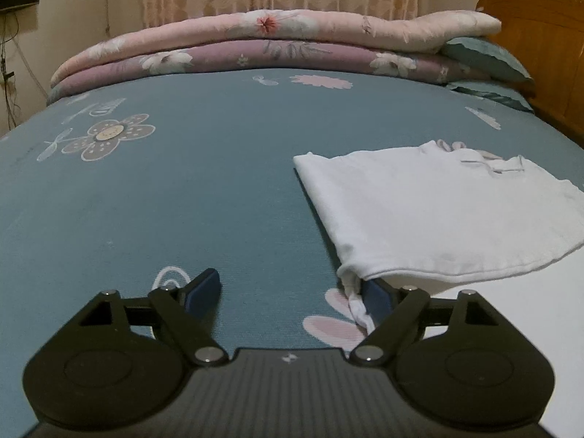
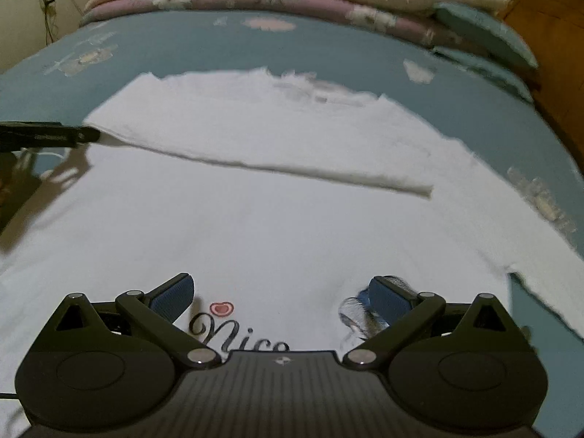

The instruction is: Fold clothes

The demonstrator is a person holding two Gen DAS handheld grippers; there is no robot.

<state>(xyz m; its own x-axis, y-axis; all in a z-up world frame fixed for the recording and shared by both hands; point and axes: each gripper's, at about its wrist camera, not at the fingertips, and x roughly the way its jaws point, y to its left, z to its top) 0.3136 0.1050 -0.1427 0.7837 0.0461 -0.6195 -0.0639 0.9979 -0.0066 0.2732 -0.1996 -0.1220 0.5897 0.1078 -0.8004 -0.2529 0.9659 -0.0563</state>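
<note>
A white shirt (image 2: 277, 226) lies spread on the teal bedsheet (image 1: 189, 189), with a "Nice" print and a small heart (image 2: 221, 308) near its front. One part is folded over the rest as a flap (image 1: 438, 211). My left gripper (image 1: 292, 288) is open at the flap's near left corner; its right finger (image 1: 377, 294) touches the bunched cloth there, and its left finger rests over bare sheet. In the right wrist view the left gripper (image 2: 47, 135) shows as a dark bar at that corner. My right gripper (image 2: 281, 294) is open low over the shirt, just beyond the print, holding nothing.
Folded floral quilts (image 1: 262, 43) are stacked along the far side of the bed, with teal pillows (image 1: 485, 58) at their right end. A wooden headboard (image 1: 540, 43) rises at the right. Curtains hang behind, and cables hang on the left wall (image 1: 7, 73).
</note>
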